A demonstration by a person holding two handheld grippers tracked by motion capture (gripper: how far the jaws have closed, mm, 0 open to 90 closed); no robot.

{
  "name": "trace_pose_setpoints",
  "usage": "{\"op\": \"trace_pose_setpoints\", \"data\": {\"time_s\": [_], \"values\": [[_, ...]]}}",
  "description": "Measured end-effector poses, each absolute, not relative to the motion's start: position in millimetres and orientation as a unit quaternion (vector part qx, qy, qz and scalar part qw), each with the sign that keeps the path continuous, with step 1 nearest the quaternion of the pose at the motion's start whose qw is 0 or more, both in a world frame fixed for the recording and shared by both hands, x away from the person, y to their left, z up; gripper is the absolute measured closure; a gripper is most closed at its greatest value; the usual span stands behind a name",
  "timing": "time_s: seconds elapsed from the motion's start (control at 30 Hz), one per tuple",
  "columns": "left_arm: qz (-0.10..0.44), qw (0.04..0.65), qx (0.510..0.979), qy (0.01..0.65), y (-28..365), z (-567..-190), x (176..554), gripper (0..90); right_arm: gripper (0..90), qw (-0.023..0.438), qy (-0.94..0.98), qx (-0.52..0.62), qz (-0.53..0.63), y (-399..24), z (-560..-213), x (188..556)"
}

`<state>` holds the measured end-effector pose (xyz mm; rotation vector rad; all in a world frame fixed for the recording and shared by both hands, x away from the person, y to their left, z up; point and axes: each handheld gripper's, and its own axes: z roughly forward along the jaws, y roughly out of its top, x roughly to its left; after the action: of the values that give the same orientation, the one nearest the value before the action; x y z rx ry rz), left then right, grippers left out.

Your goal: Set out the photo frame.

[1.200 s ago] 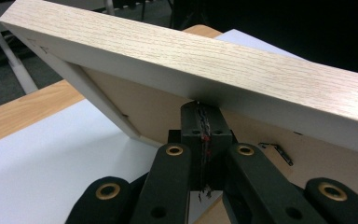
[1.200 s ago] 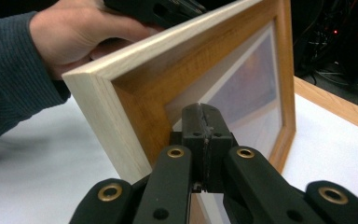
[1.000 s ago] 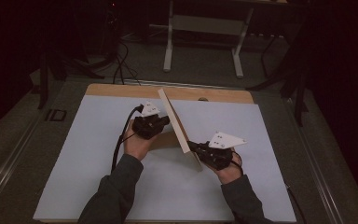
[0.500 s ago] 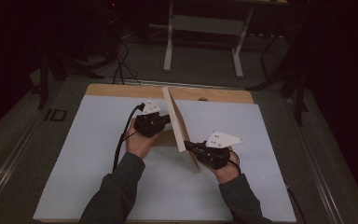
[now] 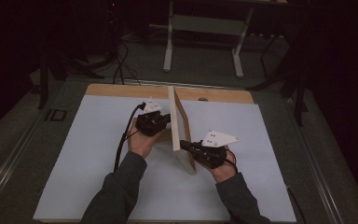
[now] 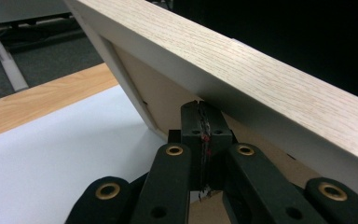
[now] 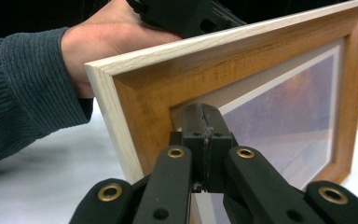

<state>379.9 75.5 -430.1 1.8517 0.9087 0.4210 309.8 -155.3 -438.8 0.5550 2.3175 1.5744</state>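
A picture frame (image 5: pixel 182 128) stands on its edge near the middle of the table (image 5: pixel 84 154), running from the far edge toward the near edge. The left gripper (image 5: pixel 165 122) sits against its left side, the right gripper (image 5: pixel 186 145) against its right, nearer the near edge.

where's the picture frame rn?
High view: the picture frame stands on edge mid-table on the white sheet, between the left hand-held gripper behind it and the right hand-held gripper at its glass side.

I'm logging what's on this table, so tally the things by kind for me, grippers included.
Picture frame: 1
White mat: 1
Grippers: 2, left gripper and right gripper
Total: 4
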Motion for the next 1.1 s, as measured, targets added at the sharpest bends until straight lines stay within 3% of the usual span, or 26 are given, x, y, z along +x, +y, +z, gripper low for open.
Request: {"op": "trace_pose_setpoints", "data": {"time_s": [1.1], "values": [[0.146,0.517,0.747,0.392,72.2,-435.0,402.0,90.0,89.6,0.135,0.799,0.204,0.549,-135.5,-441.6,322.9]]}}
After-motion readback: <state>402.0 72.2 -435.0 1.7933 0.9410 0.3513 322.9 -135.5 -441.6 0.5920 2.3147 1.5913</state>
